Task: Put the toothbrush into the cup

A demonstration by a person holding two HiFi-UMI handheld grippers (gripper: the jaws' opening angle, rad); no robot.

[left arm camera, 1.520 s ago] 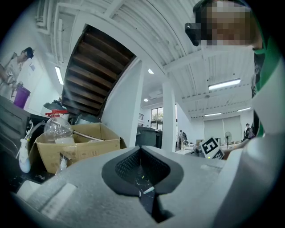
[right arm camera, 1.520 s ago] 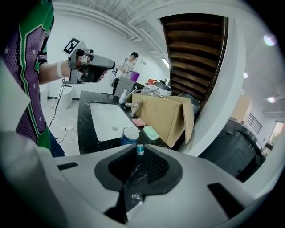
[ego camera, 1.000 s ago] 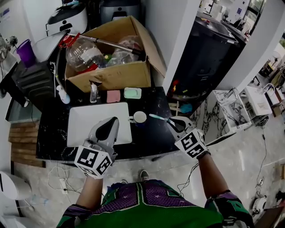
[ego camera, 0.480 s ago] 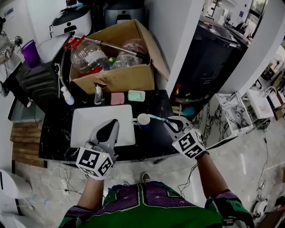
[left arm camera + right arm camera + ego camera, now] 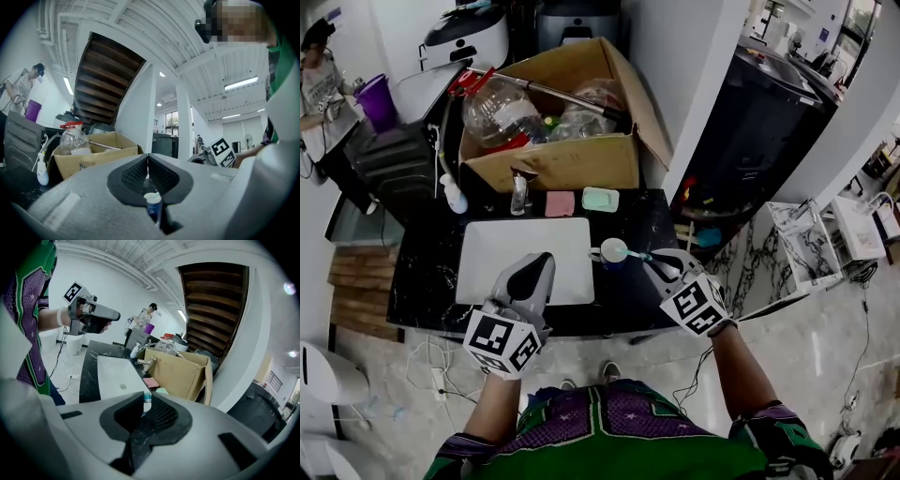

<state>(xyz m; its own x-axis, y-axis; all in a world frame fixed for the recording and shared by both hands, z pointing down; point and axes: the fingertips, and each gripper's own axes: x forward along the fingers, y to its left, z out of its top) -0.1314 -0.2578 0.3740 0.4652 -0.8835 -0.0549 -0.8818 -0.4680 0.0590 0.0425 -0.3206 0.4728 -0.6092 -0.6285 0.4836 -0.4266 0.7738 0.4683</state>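
A blue cup (image 5: pixel 613 251) with a white inside stands on the black counter (image 5: pixel 649 221), just right of the white sink (image 5: pixel 492 246). My right gripper (image 5: pixel 653 263) is shut on the handle of a teal toothbrush (image 5: pixel 637 256), which lies nearly level with its head at the cup's right rim. In the right gripper view the brush head (image 5: pixel 147 396) pokes out between the pads of the right gripper (image 5: pixel 146 401). My left gripper (image 5: pixel 541 266) hovers over the sink's front, shut and empty. In the left gripper view the cup (image 5: pixel 153 208) shows below the tips of the left gripper (image 5: pixel 147 165).
Behind the sink stand a tap (image 5: pixel 518 192), a pink soap (image 5: pixel 560 202) and a green soap dish (image 5: pixel 600 198). A cardboard box (image 5: pixel 553 161) of bottles fills the back. A white bottle (image 5: pixel 455 199) is at the left. A person (image 5: pixel 319 89) stands far left by a purple bucket (image 5: pixel 378 101).
My right gripper has carried the toothbrush leftwards, bringing its head from short of the cup to the cup's rim. The left gripper has stayed over the sink.
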